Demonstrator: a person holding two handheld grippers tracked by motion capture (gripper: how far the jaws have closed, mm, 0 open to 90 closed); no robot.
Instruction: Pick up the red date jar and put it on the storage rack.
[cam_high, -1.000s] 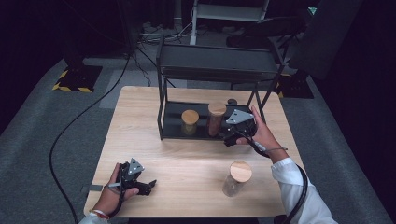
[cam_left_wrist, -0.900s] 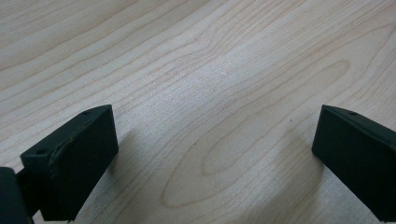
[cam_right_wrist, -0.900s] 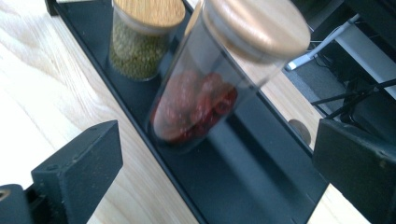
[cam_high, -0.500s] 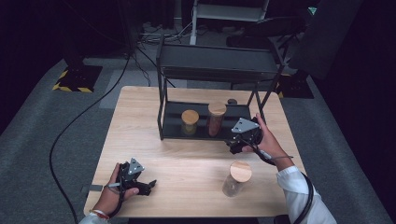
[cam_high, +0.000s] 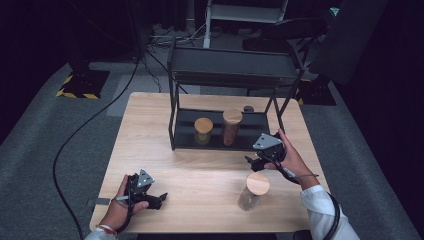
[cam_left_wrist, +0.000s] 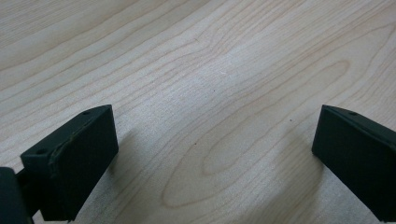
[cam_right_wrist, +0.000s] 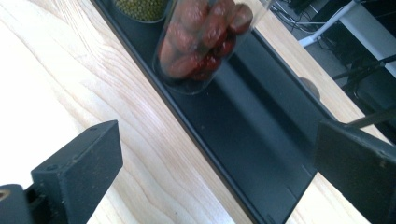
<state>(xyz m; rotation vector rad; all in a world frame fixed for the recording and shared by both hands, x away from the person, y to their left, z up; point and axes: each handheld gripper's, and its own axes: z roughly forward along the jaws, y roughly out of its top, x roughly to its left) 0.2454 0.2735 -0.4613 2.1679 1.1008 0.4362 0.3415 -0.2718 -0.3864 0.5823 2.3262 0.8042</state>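
The right gripper (cam_high: 254, 162), jaws spread and empty, hangs just near of the rack (cam_high: 223, 141). The lidded jar (cam_high: 253, 190) stands nearer. A good grasp would straddle its body squarely below the lid. The left gripper (cam_high: 159, 199) rests spread on the table (cam_high: 150, 120).

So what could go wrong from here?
The right gripper, jaws open, hangs just above the lone jar on the table; a careless sweep could tip it. The two jars on the rack's lower shelf, one with red fruit, one with green beans, stand close; reaching for one might knock the other.
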